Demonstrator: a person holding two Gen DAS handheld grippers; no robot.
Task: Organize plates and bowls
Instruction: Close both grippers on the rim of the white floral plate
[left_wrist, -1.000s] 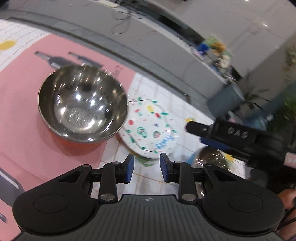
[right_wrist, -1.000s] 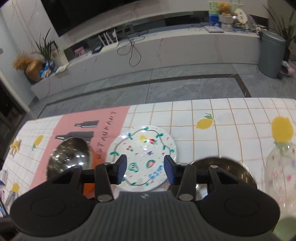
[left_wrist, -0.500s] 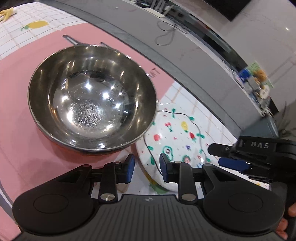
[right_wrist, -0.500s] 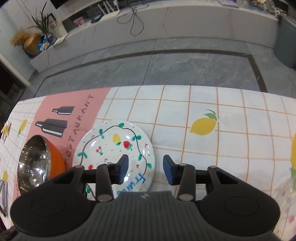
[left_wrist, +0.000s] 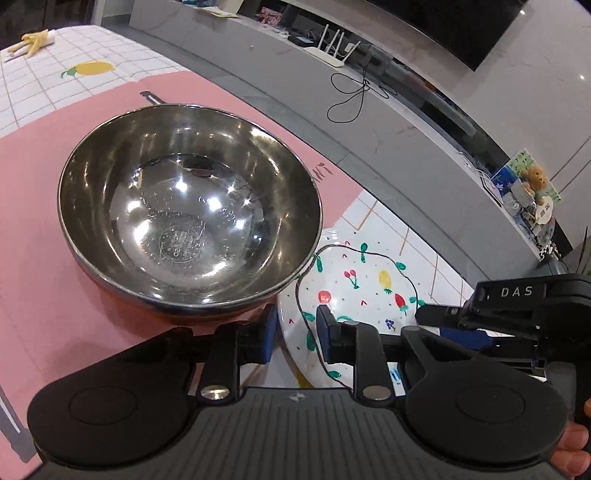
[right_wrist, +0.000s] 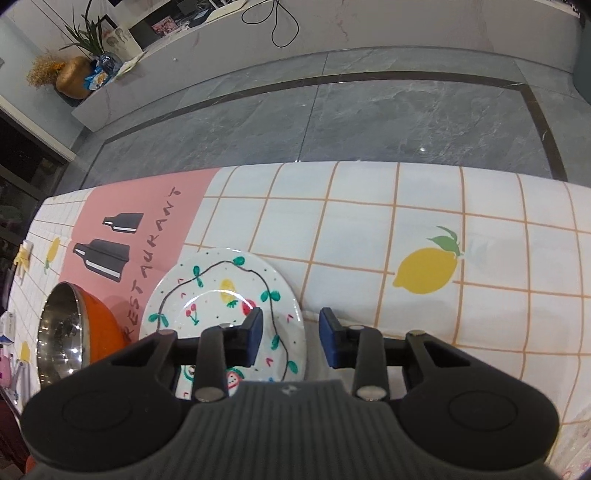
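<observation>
Checked tablecloth (right_wrist: 369, 229) bears the painted plate (left_wrist: 354, 280), both tools, left (left_wrist: 293, 332) and right (right_wrist: 291, 338), closing across its rim.

- Setting read as a home living and dining room.
- Table wore a white grid-patterned tablecloth printed with yellow lemons (right_wrist: 424, 269) and a pink "RESTAURANT" panel.
- Long low grey stone media bench (left_wrist: 388, 92) carried a white wifi router with upright antennas (left_wrist: 334, 46) and a loose black cable.
- Gold round vase of dried flowers (right_wrist: 72, 75) stood beside a green potted plant.
- Floor was grey marble-look tile (right_wrist: 369, 122).
</observation>
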